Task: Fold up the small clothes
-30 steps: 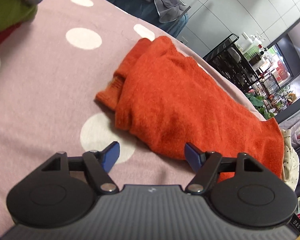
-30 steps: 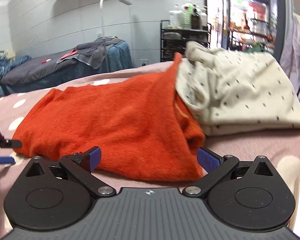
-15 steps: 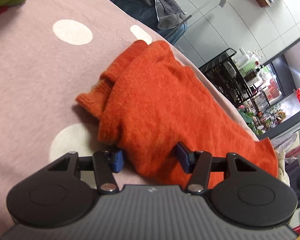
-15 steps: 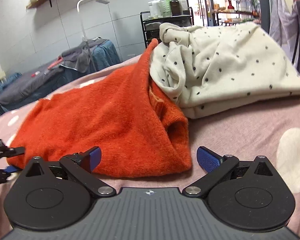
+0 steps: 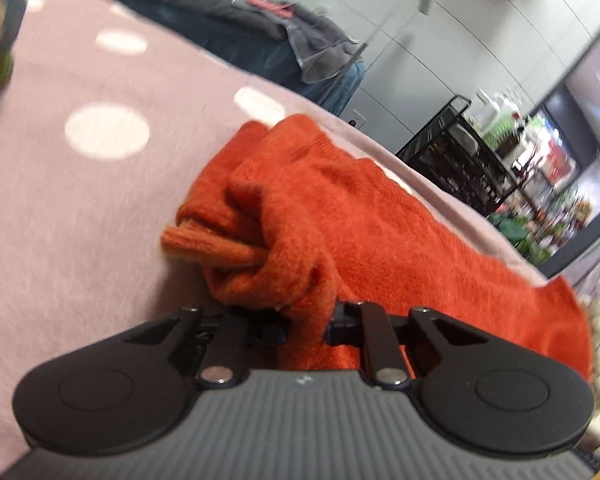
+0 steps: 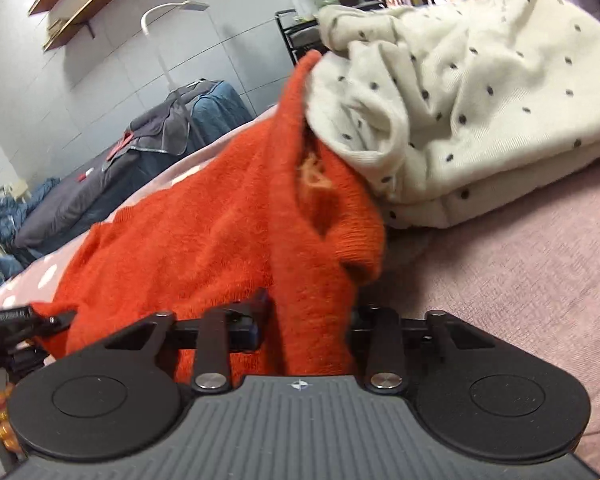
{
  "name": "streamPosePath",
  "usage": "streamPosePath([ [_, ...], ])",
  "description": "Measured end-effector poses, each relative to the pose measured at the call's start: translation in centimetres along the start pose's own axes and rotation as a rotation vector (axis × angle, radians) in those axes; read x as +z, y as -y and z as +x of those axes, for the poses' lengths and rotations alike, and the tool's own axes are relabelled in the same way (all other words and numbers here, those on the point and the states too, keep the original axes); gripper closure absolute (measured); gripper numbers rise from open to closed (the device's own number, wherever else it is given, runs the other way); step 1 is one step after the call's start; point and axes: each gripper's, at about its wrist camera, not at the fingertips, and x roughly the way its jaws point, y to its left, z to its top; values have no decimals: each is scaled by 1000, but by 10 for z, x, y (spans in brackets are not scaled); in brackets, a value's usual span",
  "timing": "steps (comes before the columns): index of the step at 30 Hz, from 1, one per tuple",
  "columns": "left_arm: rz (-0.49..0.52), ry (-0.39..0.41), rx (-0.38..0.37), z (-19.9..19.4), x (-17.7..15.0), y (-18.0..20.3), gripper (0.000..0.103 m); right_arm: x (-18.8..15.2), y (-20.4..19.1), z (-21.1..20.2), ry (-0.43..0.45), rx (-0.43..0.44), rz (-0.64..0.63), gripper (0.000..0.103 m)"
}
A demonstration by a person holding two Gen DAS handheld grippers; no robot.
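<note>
**Task Status: Orange Sweater Gripped at Both Ends, Fold Not Yet Completed**

The orange sweater (image 5: 364,216) lies lengthwise on the pink polka-dot bed cover (image 5: 80,208), with its far end touching the cream dotted garment (image 6: 480,92).

Left gripper (image 5: 306,326): fingers closed on a bunched edge of the sweater at the cuff end. Fabric fills the gap between the fingers.

Right gripper (image 6: 306,328): fingers closed on the opposite edge, near the open hem. Fabric is gathered between them and slightly raised.

Assessment: the sweater appears already narrowed, with a sleeve tucked along the body. The grasp step is complete at both ends. Remaining, by judgement: bring one end over the other, lay it flat, release. The cream garment looks roughly folded; whether further garments await cannot be determined.
</note>
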Motion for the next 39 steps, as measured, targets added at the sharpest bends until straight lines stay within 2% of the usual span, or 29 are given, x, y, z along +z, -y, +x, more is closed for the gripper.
streamPosePath([
  [2, 22, 4, 11, -7, 1, 5, 89, 2, 2, -5, -1, 11, 5, 61],
  [5, 41, 13, 12, -20, 3, 10, 89, 3, -1, -17, 12, 29, -20, 66],
  [9, 71, 53, -30, -54, 5, 14, 89, 3, -11, -36, 41, 50, -72, 68],
  [11, 110, 80, -26, -78, 4, 18, 90, 5, -15, -43, 43, 82, -80, 69],
  [13, 154, 102, -19, -103, 2, 20, 90, 6, -18, -53, 27, 119, -83, 69],
  [15, 154, 104, -12, -129, -1, 14, 89, 6, -18, -65, -8, 172, -70, 69],
  [18, 145, 53, 19, -160, -14, -2, 89, 3, -15, -79, -53, 210, -74, 69],
  [21, 87, -54, 40, -166, -34, -21, 89, -4, -12, -86, -98, 200, -103, 69],
  [23, 116, -99, 92, -164, -50, -22, 89, -11, -12, -85, -136, 183, -128, 69],
  [25, 157, -113, 142, -161, -64, -18, 88, -19, -11, -86, -155, 155, -162, 69],
  [29, 302, -91, 237, -162, -69, 11, 83, -24, -9, -80, -177, 104, -170, 60],
  [31, 309, -93, 249, -165, -67, 19, 80, -21, -12, -77, -183, 87, -199, 55],
  [33, 319, -98, 266, -169, -68, 23, 69, -20, -14, -76, -178, 72, -212, 50],
  [34, 330, -100, 283, -169, -68, 26, 65, -20, -13, -79, -176, 66, -215, 39],
  [35, 339, -104, 304, -174, -69, 28, 54, -20, -12, -79, -176, 58, -217, 32],
  [36, 348, -106, 317, -180, -71, 31, 50, -20, -9, -84, -172, 41, -219, 20],
  [37, 363, -101, 318, -188, -73, 35, 50, -19, -8, -87, -162, 17, -228, 17],
  [38, 385, -90, 305, -197, -75, 39, 45, -18, -8, -91, -149, -11, -245, 11],
  [39, 406, -81, 286, -206, -78, 45, 33, -16, -8, -97, -125, -41, -269, 5],
])
